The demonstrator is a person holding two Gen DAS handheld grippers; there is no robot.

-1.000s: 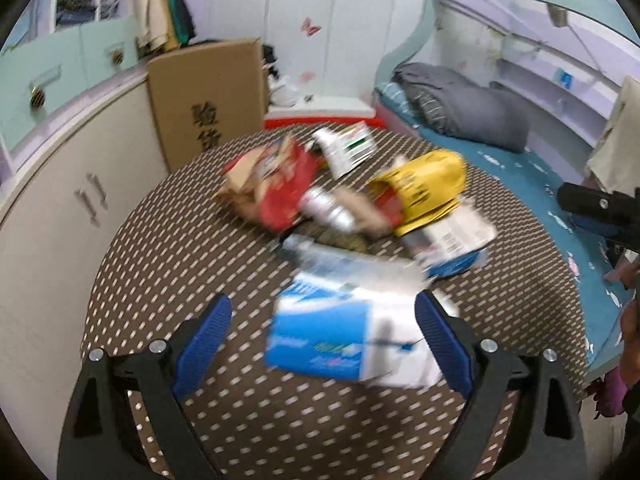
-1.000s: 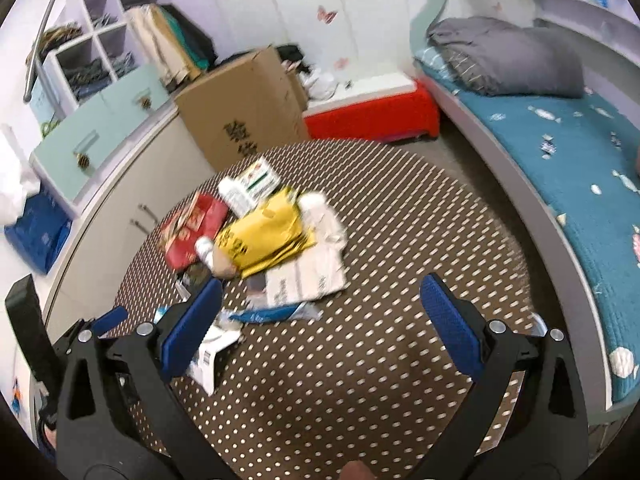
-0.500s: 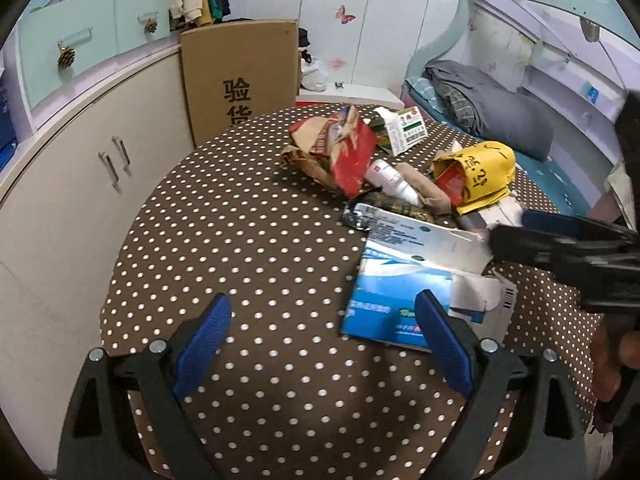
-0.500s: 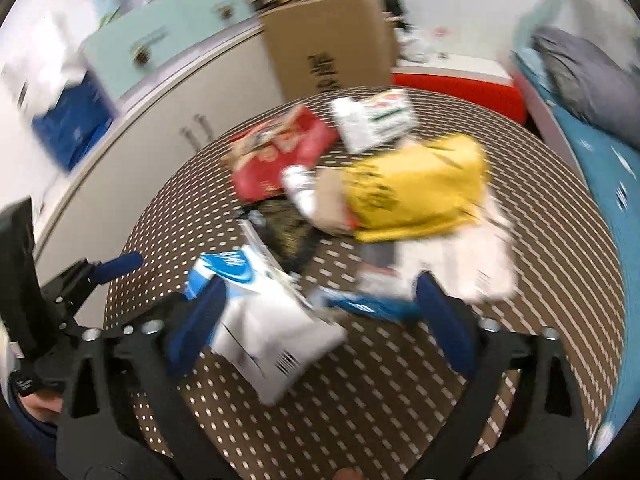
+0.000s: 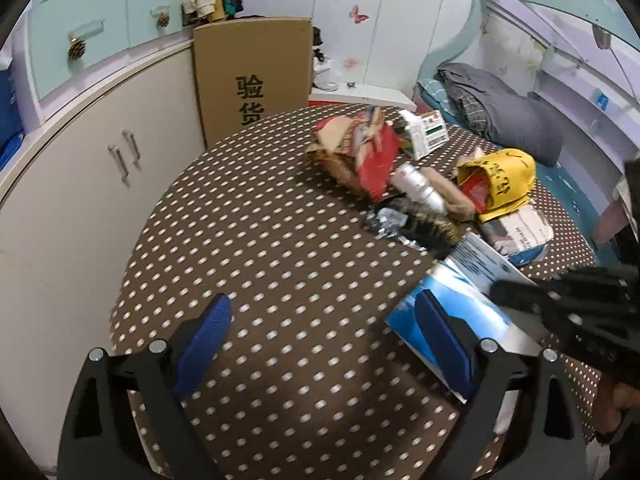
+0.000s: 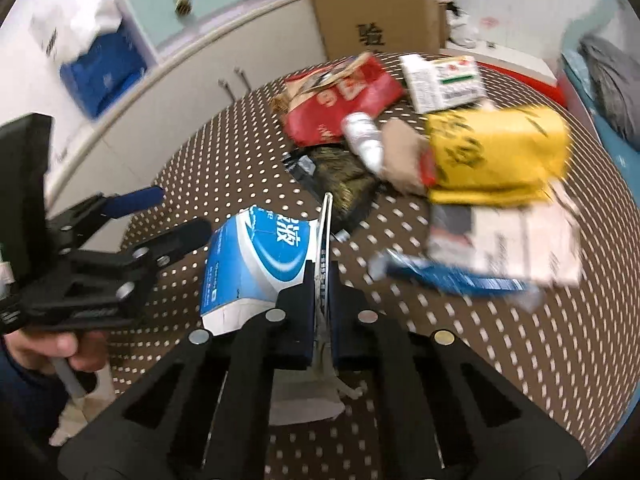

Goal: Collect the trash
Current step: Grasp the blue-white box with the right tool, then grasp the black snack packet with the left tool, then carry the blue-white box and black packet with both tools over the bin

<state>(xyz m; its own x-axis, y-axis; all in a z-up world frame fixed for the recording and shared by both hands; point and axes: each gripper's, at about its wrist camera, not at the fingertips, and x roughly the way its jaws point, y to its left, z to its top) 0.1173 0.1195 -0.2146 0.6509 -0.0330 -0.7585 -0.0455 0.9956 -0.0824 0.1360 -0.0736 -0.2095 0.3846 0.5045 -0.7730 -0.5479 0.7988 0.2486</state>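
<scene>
1. The left gripper (image 5: 322, 344) hangs over the polka-dot tabletop (image 5: 248, 240), fingers spread wide and empty.
2. The right gripper (image 6: 322, 300) pinches the blue-and-white carton (image 6: 260, 264) by its flap, near the trash pile (image 6: 420, 128).

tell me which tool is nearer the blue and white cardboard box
Right. The right tool is shut on the blue and white cardboard box, pinching its open flap. The left tool is open beside it, not touching.
</scene>
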